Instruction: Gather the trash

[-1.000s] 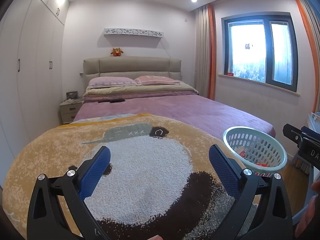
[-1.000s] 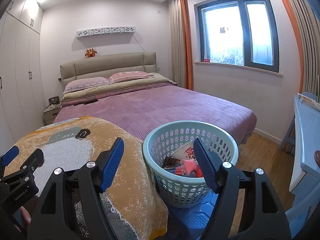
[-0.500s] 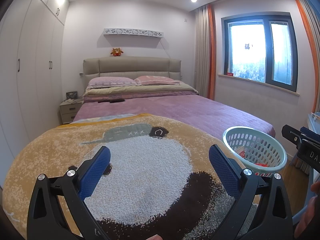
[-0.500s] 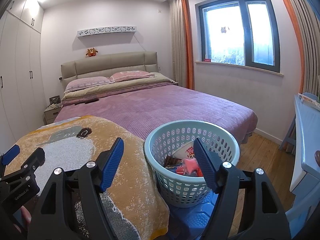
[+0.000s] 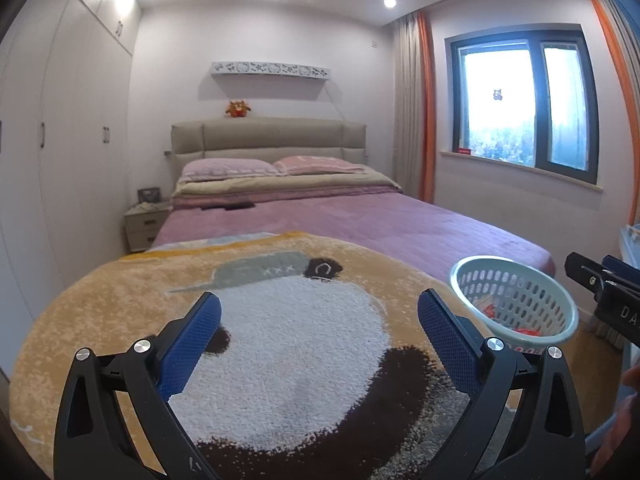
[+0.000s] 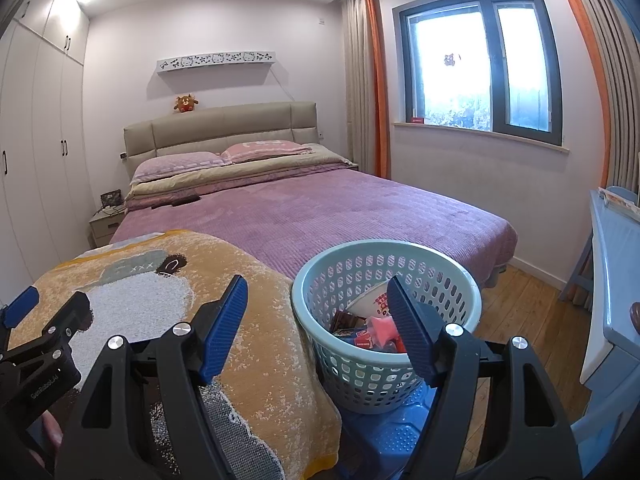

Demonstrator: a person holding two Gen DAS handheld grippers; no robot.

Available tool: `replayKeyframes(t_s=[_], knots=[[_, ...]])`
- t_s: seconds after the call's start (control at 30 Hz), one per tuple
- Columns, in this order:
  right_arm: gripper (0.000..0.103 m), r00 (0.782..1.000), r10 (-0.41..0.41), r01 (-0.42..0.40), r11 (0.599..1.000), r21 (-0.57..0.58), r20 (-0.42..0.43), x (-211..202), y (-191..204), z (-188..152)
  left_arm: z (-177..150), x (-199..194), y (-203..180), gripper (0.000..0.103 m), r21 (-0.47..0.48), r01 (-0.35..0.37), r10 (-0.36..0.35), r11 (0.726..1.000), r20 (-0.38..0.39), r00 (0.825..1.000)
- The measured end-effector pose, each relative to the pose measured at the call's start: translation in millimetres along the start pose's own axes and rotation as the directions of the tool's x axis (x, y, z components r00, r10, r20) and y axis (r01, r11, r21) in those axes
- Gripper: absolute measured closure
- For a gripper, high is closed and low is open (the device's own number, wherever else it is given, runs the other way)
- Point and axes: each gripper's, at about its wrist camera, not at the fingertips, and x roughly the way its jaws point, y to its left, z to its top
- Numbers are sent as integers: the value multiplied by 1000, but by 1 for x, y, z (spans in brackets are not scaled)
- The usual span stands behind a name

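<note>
From your left wrist view, your left tool (image 5: 319,320) hangs level over the patterned blanket (image 5: 280,344), jaws spread wide with nothing between the blue pads. No loose trash shows on the blanket or on the purple bed (image 5: 360,220) beyond it. The pale green basket (image 5: 516,300) sits off to the right of the blanket, with red scraps visible through its holes. Your right tool (image 5: 600,284) pokes in at the right edge.

From your right wrist view, your right tool (image 6: 316,316) also stands wide open and empty, level, aimed between the blanket's edge and the basket (image 6: 384,252). Wrappers and packets (image 6: 372,320) lie piled inside the basket, which rests on a blue stool (image 6: 392,436). Judging by this, collection looks largely done; nothing visible remains to pick up, though the floor close by is mostly hidden.
</note>
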Motion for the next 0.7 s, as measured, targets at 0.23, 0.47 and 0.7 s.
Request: replayKeyframes(t_s=[0.23,0.47,0.7], knots=[[35,1000,9,-9,1000,-21,14,-11,8,10,4,-2,11,7,-50,16,-17,999,-27,999],[35,997,68,-67,996,-60,25,-20,37,17,15,-24,38,7,-85,-40,38,996,-35,999],[34,985,175,-174,979,-109,0,-17,86,26,18,-37,87,7,-93,-256,246,962,-106,963]])
